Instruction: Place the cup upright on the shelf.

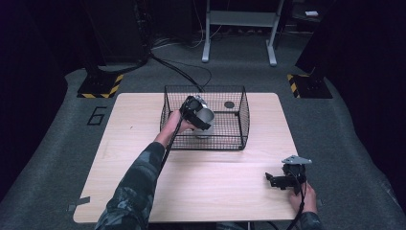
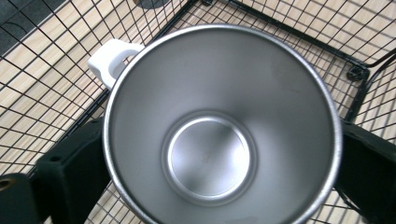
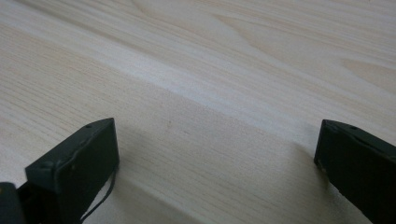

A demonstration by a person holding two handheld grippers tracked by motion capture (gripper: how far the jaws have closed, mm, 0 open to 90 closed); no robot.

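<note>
A stainless steel mug [image 1: 208,117] with a white handle [image 2: 109,60] is inside the black wire basket [image 1: 206,87] at the table's far middle. My left gripper [image 1: 204,124] reaches into the basket from the left and is shut on the mug [image 2: 219,140]; its black fingers [image 2: 70,172] press the mug's two sides just below the rim. The mug is upright and empty. My right gripper [image 1: 269,179] rests low over the table [image 1: 215,177] near the front right corner. It stands open, and bare wood lies between its fingers [image 3: 79,158].
A small dark disc [image 1: 229,104] lies on the basket floor at the back right, apart from the mug. The basket's wire walls [image 2: 42,84] surround the mug closely. A metal frame [image 1: 239,19] stands on the floor beyond the table.
</note>
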